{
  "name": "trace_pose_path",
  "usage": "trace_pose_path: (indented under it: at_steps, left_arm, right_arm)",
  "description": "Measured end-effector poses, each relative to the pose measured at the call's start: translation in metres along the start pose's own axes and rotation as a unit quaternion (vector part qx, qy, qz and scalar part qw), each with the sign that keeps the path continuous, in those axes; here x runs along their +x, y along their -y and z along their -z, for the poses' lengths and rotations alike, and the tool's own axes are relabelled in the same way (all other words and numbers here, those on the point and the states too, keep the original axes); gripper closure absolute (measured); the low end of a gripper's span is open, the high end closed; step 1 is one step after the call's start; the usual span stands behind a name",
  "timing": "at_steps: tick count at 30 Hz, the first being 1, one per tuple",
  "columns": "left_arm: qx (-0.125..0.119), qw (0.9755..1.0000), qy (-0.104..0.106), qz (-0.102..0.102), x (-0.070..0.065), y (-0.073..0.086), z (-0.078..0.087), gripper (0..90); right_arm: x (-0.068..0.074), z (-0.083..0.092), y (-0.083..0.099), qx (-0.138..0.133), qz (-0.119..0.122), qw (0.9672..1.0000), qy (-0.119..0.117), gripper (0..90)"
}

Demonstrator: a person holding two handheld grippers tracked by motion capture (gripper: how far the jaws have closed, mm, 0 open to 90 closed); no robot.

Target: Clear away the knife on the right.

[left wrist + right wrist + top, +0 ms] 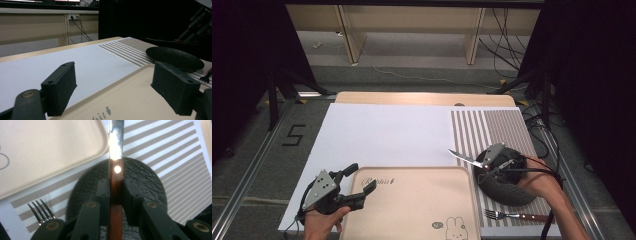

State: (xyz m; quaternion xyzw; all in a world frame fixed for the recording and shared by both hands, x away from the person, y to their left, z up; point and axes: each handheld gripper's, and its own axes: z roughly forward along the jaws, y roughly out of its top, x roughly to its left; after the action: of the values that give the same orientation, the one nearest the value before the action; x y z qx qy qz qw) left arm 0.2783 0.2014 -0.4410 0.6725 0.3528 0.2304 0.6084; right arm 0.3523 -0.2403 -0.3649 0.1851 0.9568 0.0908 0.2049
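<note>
The steak knife (115, 177) is clamped by its wooden handle in your right gripper (115, 192) above the black plate (512, 192), probably for setting beside it, while your left gripper (357, 181) waits open-jawed.

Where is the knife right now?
The knife is clamped by its wooden handle in the right gripper, held above the black plate on the striped mat, blade pointing toward the tray's far right corner.
</note>
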Motion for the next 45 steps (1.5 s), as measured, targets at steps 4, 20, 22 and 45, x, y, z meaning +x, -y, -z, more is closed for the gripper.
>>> trace_pose_path:
  at_steps: [4, 20, 22, 45]
  left_arm:
    - [0.0, 1.0, 0.0, 0.0, 0.0, 0.0, 0.0, 18.6]
    - [0.0, 1.0, -0.001, -0.001, 0.0, 0.0, 0.0, 18.6]
    - [-0.001, 1.0, -0.001, -0.001, 0.0, 0.0, 0.0, 18.6]
    - [-0.003, 1.0, 0.0, -0.002, -0.001, -0.001, 0.001, 18.6]
  right_arm:
    - [0.005, -0.001, -0.003, -0.004, 0.005, 1.0, -0.005, 77.1]
    - [0.024, -0.011, -0.013, -0.01, 0.008, 0.9988, -0.047, 77.2]
    - [0.028, -0.011, -0.014, -0.01, 0.004, 0.9985, -0.053, 77.1]
    - [0.063, -0.022, -0.032, -0.002, 0.024, 0.9958, -0.088, 77.2]
